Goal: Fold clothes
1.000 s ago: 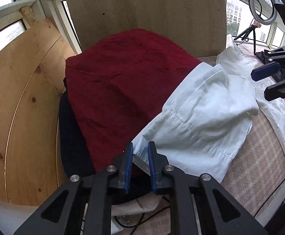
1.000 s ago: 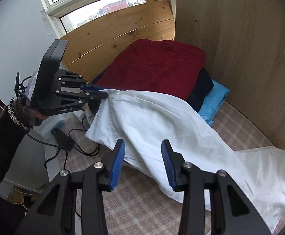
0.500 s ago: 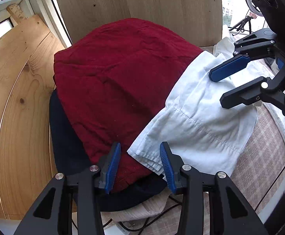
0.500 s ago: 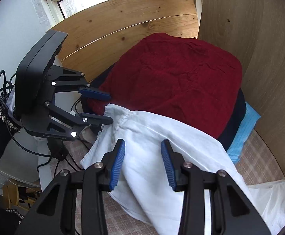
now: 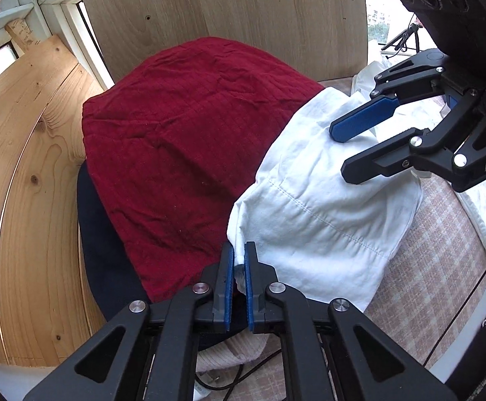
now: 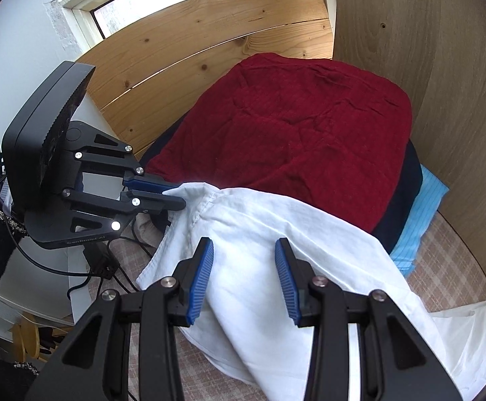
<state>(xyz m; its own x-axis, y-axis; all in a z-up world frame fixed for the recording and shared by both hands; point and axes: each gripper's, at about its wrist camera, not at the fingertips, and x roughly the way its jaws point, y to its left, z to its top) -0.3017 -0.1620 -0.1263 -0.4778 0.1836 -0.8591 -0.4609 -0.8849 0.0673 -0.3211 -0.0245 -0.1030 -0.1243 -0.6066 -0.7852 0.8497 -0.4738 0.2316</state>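
The left gripper point(image 5: 238, 262) has just closed, and its jaws now pinch the near corner of the white shirt point(image 5: 323, 207), a fold of hem caught between the blue pads. That corner lies at the near edge of the red cloth point(image 5: 182, 153), which tops a stack over a dark garment point(image 5: 101, 240) and, seen from the right wrist, a light blue one point(image 6: 420, 214). The shirt drapes from the stack's near right side down onto the checked cover point(image 5: 436, 267), its far end trailing off to the right. The right gripper point(image 6: 244, 267) hangs over the shirt with its jaws at a middling gap; no cloth is pinched between them. To do this step well, I judge the right jaws should come down on the hem to the right of the left grip and take all layers, so both corners can be lifted level and the cloth drawn taut before it is folded; a pull from the left alone would likely drag the red cloth askew. No container shows in either view: the clothes lie stacked in a corner between wood panels point(image 5: 222, 16).
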